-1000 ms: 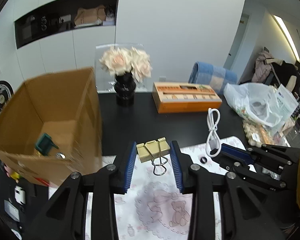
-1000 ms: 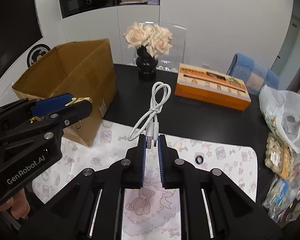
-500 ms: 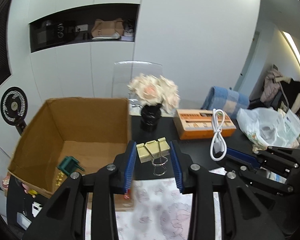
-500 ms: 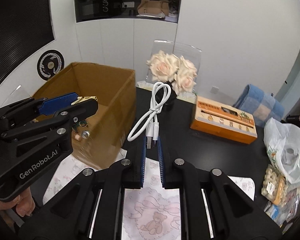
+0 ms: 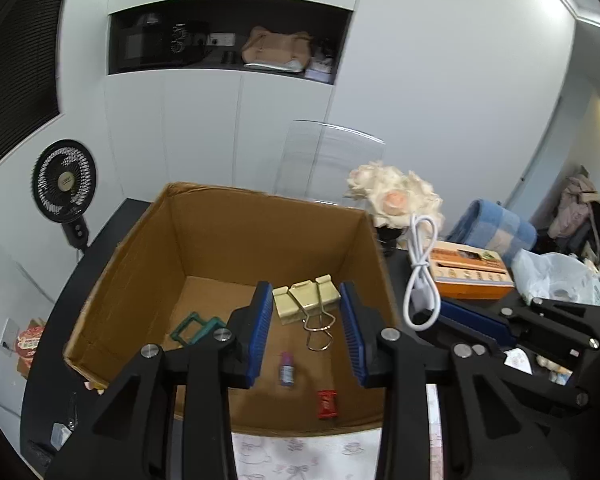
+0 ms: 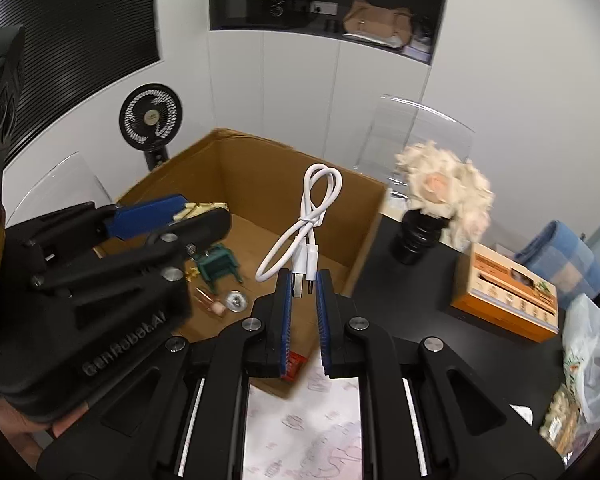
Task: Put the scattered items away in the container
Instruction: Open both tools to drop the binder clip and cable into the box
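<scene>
Hanging over the open cardboard box, the left claw grips a pale yellow binder clip between its blue pads, the clip's wire handles dangling toward the camera. Below it, on the box floor, lie a green plastic frame, a small purple-capped item and a red wrapped sweet.

Just to its right, the right claw is clenched on the plug ends of a coiled white cable, which stands up in a loop above the pads. In the right wrist view this claw sits at the near edge of the box, with the cable seen against the box interior. That view also shows the green piece on the box floor, with a round metal disc and a small copper-coloured bit beside it. A person's hand shows at the lower left, under the left claw's body.

The box stands on a black bench, with a pale printed mat lying under the claws. Past the box stand a black vase of cream flowers, an orange box, a blue checked roll and a plastic bag. A black fan stands to the left by the white wall.
</scene>
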### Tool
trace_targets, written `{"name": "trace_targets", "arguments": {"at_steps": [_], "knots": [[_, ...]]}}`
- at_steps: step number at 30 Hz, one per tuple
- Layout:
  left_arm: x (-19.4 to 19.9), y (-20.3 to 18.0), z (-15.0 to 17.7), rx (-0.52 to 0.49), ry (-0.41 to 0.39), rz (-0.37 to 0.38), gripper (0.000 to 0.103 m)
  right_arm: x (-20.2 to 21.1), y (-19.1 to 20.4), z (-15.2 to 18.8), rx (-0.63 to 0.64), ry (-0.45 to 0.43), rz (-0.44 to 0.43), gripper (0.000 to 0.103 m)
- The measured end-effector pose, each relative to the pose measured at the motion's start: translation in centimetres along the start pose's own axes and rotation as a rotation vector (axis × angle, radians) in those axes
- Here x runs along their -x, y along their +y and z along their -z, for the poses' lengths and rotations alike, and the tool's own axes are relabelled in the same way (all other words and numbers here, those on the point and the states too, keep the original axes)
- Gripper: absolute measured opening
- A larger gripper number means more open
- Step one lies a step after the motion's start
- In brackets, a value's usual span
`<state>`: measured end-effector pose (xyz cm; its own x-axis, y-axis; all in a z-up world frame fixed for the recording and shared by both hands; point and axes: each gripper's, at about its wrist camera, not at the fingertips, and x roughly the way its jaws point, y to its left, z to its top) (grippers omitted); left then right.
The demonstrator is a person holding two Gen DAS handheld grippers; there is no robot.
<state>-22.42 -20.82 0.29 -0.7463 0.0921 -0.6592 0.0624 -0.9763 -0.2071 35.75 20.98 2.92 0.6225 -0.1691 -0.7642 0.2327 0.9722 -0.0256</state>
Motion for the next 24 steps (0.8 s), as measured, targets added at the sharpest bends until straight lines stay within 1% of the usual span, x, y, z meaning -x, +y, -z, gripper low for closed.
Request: {"name": "trace_targets", "arguments": {"at_steps": [4,8,10,12,17,24], "knots": [[-0.9,2.4,-0.1,0.056,0.02,-0.005,0.034,-2.3,1.3,-0.9,0.008,0.025,-0.033,0.012],[-2.6,4.2,0.3,0.077,0.059,-0.038,0.034,-4.5,2.1,-1.4,0.013,0.049,-0.043,0.012],[-3.5,5.0,0.5,0.107,0.086,-0.051,0.034,-5.6,2.4,-1.5,0.015,0.062,-0.046,0.012],[-3.9,5.4,0.5,0.125,0.098,-0.061,0.034,-6.5,2.5,-1.5,0.017,0.074,-0.045,0.012],[-4.5,5.5,0.7,0.108,0.122,-0.097,0.034,-8.4,2.6,-1.3,0.015,0.106,-0.045,0.012],[-5.4,6.2,1.2,0.13,0.151,-0.095,0.034,-9.4,2.3,-1.2,0.005,0.125,-0.046,0.012]]}}
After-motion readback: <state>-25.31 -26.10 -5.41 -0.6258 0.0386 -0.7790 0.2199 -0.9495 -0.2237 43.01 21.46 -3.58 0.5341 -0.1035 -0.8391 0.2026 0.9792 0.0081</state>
